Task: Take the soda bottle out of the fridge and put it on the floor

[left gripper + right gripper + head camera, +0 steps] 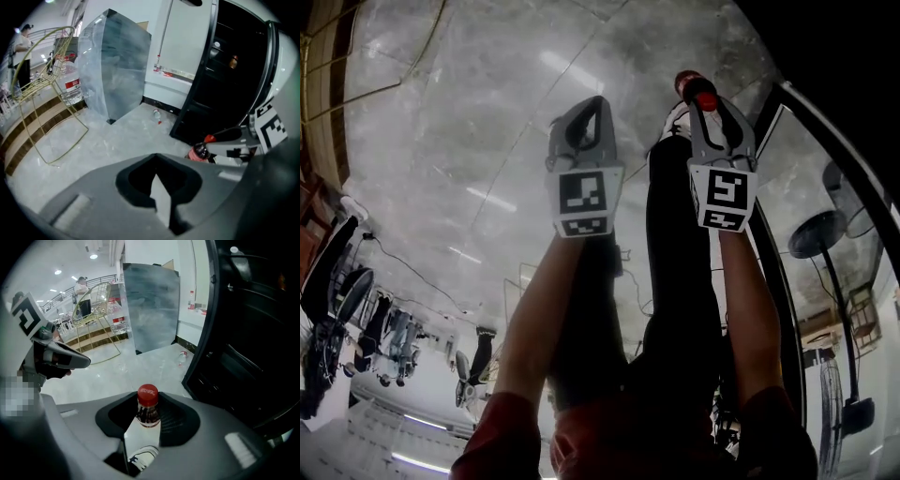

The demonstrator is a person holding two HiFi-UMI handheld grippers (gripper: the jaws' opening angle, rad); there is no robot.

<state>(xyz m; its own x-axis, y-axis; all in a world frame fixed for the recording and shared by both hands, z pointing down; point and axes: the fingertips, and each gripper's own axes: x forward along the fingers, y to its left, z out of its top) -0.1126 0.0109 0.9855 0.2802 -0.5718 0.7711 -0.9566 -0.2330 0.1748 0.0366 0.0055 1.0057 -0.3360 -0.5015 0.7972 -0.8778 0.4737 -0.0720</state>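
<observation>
A soda bottle (148, 412) with dark drink and a red cap stands upright between the jaws of my right gripper (149, 398), which is shut on its neck. In the head view the right gripper (705, 96) carries the bottle (688, 84) above the grey marble floor (469, 122), ahead of a white shoe. Beside it on the left, my left gripper (595, 105) has its fingertips together and nothing in them. From the left gripper (156, 157), the bottle (200, 151) shows at the right in front of the open black fridge (225, 70).
The fridge's dark interior (253, 333) fills the right. A second small bottle (157, 115) lies on the floor near the fridge's foot. A tall silvery panel (115, 65) and a gold wire rack (42, 93) stand further off. A person (82, 287) stands far behind.
</observation>
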